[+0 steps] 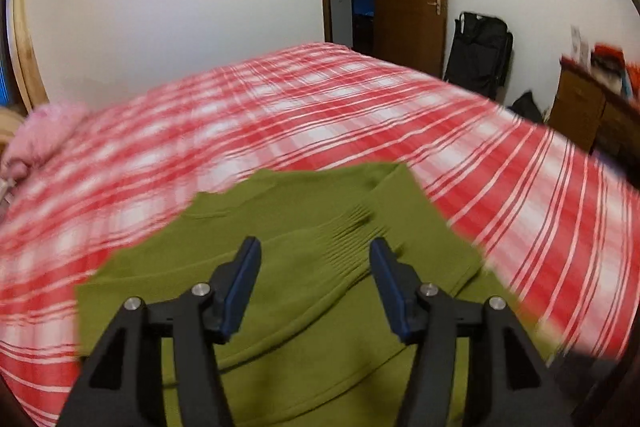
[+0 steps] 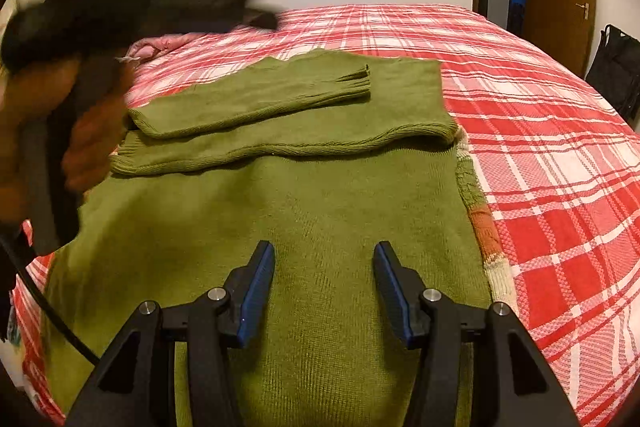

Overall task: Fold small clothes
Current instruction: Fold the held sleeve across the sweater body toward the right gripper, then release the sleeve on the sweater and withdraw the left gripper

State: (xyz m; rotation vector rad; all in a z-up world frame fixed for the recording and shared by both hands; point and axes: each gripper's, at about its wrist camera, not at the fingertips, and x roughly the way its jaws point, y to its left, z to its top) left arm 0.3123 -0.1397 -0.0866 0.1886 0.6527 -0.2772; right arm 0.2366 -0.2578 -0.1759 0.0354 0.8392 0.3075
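I see my right tool [image 2: 324, 251] and left tool [image 1: 315, 247] both spread wide, empty, over the green sweater [image 2: 280, 211] mid-frame on the plaid bed [image 2: 560, 167].

On my left wrist feed the red plaid bedspread [image 1: 280, 115] is smeared by motion blur, and the pink bundle [image 1: 36, 139] at its left edge is too soft for me to tell what it is. On my right wrist feed the left gripper [image 2: 256, 17] is a dark streak whose fingers I cannot make out, and the hand [image 2: 92, 135] holding it is blurred and partly cut by the frame. The green sweater [image 2: 280, 219] runs under my gripper bodies, hiding its near edge.
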